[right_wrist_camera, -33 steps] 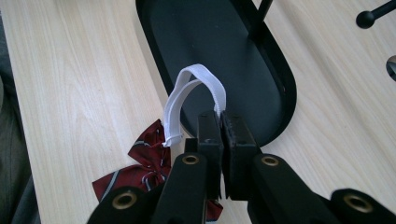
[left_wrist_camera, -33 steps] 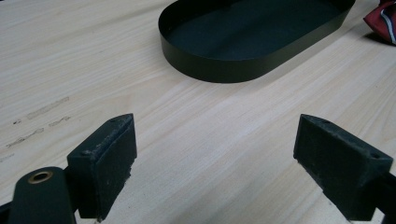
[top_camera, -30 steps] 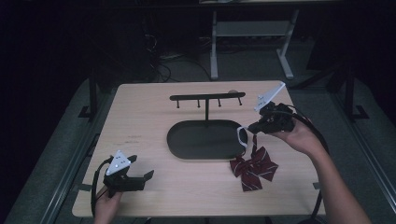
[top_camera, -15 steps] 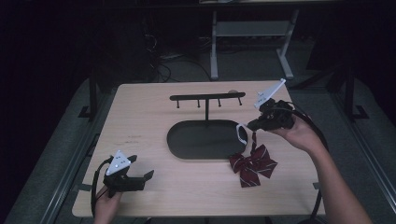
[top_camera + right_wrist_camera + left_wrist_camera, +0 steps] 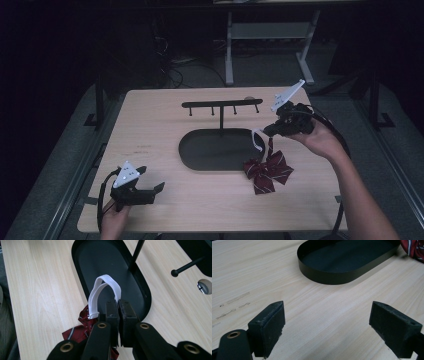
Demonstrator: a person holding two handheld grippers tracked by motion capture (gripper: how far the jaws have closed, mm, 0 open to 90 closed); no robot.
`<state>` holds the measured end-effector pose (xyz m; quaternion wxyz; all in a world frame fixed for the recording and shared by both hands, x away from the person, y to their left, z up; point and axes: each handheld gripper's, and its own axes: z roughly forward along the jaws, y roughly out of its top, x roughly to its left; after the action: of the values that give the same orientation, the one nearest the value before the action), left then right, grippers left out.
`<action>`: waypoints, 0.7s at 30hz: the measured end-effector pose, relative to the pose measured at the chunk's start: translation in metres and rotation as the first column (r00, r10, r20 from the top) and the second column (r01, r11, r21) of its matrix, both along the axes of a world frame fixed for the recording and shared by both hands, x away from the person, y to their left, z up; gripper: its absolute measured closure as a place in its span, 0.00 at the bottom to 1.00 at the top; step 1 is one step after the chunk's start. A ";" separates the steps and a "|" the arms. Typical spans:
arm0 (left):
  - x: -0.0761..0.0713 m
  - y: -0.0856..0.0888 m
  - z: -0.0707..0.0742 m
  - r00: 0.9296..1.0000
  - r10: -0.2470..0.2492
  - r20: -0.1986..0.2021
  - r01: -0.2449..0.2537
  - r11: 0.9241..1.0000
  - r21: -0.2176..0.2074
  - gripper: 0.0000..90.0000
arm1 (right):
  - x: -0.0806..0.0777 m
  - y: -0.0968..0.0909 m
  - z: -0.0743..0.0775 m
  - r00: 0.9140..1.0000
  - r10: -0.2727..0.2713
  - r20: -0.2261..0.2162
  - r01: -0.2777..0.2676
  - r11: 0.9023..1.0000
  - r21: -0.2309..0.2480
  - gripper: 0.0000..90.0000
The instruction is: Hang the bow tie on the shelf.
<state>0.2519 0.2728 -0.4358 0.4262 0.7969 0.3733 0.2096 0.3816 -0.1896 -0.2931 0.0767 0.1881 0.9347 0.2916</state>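
Note:
A dark red striped bow tie [image 5: 267,171] with a white elastic strap [image 5: 257,140] sits at the right end of the black oval tray [image 5: 200,159]. My right gripper [image 5: 268,132] is shut on that strap and holds it up, with the bow trailing below onto the table. In the right gripper view the jaws [image 5: 118,307] pinch the strap [image 5: 105,287], which loops over the tray [image 5: 100,260], and the bow tie [image 5: 80,331] lies under them. My left gripper [image 5: 150,181] rests open at the table's front left, pads [image 5: 268,325] wide apart with nothing between them.
A black stand rises from the tray, its crossbar [image 5: 221,104] carrying several hook pegs [image 5: 175,272]. A small round disc [image 5: 205,286] sits in the tabletop behind the bar. Bare wood lies between the left gripper and the tray wall [image 5: 342,277]. The floor is dark all around.
The right gripper has lifted slightly with the strap, drawing the bow tie a little up and toward the tray. The left gripper has stayed put.

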 end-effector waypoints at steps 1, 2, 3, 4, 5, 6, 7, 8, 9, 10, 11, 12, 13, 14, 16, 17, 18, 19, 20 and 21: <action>0.000 0.000 0.000 1.000 -0.001 0.001 0.001 1.000 0.002 0.14 | 0.000 0.001 0.002 1.000 -0.004 -0.003 0.004 1.000 0.000 0.97; 0.000 0.000 0.000 1.000 0.000 0.000 0.000 1.000 0.001 0.14 | 0.001 0.001 0.002 1.000 -0.002 0.000 0.002 1.000 -0.001 0.97; 0.000 0.000 0.000 1.000 0.002 -0.001 -0.002 1.000 0.000 0.14 | 0.001 0.001 0.003 1.000 -0.003 -0.001 0.003 1.000 -0.001 0.97; 0.000 0.000 0.000 1.000 0.002 -0.001 -0.002 1.000 0.000 0.14 | 0.001 0.001 0.003 1.000 -0.004 -0.001 0.004 1.000 -0.001 0.97; 0.000 0.000 0.000 1.000 0.002 0.000 -0.002 1.000 -0.002 0.14 | 0.002 0.001 0.004 1.000 -0.004 0.001 0.004 1.000 0.000 0.97; 0.000 0.000 0.000 1.000 0.001 0.001 -0.001 1.000 -0.002 0.14 | 0.002 0.001 0.004 1.000 -0.005 0.000 0.005 1.000 -0.001 0.97; 0.000 0.000 0.000 1.000 0.001 0.001 -0.001 1.000 -0.002 0.14 | 0.003 0.001 0.004 1.000 -0.003 0.000 0.003 1.000 -0.001 0.97; 0.000 0.000 0.000 1.000 0.001 0.001 -0.001 1.000 -0.001 0.14 | 0.003 0.001 0.005 1.000 -0.008 -0.004 0.008 1.000 0.000 0.97; 0.000 0.000 0.000 1.000 0.001 0.002 -0.001 1.000 -0.001 0.14 | 0.004 0.001 0.005 1.000 -0.007 -0.001 0.007 1.000 0.001 0.97; 0.000 0.000 0.000 1.000 0.001 0.002 -0.001 1.000 -0.001 0.14 | 0.004 0.001 0.005 1.000 -0.007 -0.001 0.007 1.000 0.001 0.97; 0.000 0.000 0.000 1.000 0.001 0.001 -0.001 1.000 -0.001 0.14 | 0.005 0.001 0.007 1.000 -0.011 -0.005 0.011 1.000 0.002 0.97; 0.000 0.000 0.000 1.000 0.001 0.001 -0.001 1.000 -0.001 0.14 | 0.005 0.001 0.007 1.000 -0.011 -0.005 0.011 1.000 0.002 0.97; 0.000 0.000 0.000 1.000 0.001 0.001 -0.001 1.000 -0.001 0.14 | 0.006 0.001 0.008 1.000 -0.008 -0.006 0.008 1.000 0.008 0.97; 0.000 0.000 0.000 1.000 0.001 0.001 -0.001 1.000 -0.001 0.14 | 0.007 0.001 0.008 1.000 -0.008 -0.006 0.008 1.000 0.007 0.97; 0.000 0.000 0.000 1.000 0.002 0.001 -0.002 1.000 -0.002 0.14 | 0.009 0.001 0.008 1.000 -0.005 -0.003 0.005 1.000 0.007 0.97; 0.000 0.000 0.000 1.000 0.002 0.001 -0.002 1.000 -0.002 0.14 | 0.009 0.001 0.008 1.000 -0.007 -0.005 0.007 1.000 0.005 0.97; 0.000 0.000 0.000 1.000 0.002 0.001 -0.002 1.000 -0.002 0.14 | 0.009 0.001 0.008 1.000 -0.007 -0.005 0.007 1.000 0.005 0.97; 0.000 0.000 0.001 1.000 0.002 0.001 -0.002 1.000 -0.003 0.14 | 0.010 0.002 0.009 1.000 -0.010 -0.004 0.010 1.000 0.004 0.97; -0.001 0.000 0.001 1.000 0.003 0.001 -0.003 1.000 -0.004 0.14 | 0.010 0.002 0.010 1.000 -0.012 -0.005 0.012 1.000 0.002 0.97; -0.001 0.000 0.001 1.000 0.003 0.001 -0.003 1.000 -0.004 0.14 | 0.011 0.002 0.011 1.000 -0.011 -0.001 0.011 1.000 0.002 0.97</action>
<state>0.2514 0.2727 -0.4352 0.4277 0.7954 0.3746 0.2099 0.3925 -0.1878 -0.2823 0.0778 0.1935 0.9334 0.2920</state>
